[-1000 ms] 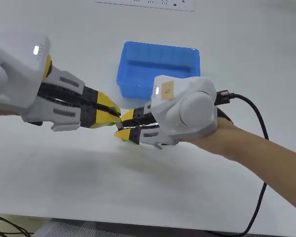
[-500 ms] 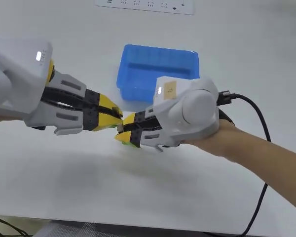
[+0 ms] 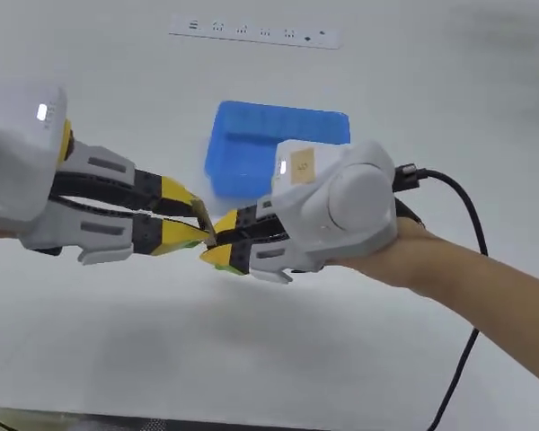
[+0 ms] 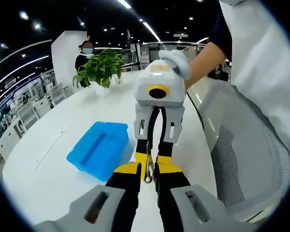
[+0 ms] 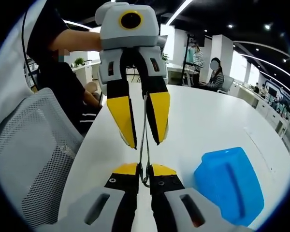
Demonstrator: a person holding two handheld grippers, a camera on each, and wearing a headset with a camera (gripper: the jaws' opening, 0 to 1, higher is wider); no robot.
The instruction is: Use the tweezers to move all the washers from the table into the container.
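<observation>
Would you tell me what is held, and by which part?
The right tool clamps the tweezers at one end; the left tool stands open around them.

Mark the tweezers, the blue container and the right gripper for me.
tweezers (image 5: 144, 135): right gripper view, on the thin metal legs.
container (image 3: 251, 148): head view, on its bare blue floor.
right gripper (image 5: 145, 170): right gripper view, midway between its fingertips.

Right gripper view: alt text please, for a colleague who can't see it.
The right gripper, jaws shut, holds thin metal tweezers that run straight up between the open yellow jaws of the left gripper facing it. A blue container sits on the white table at lower right.
</observation>
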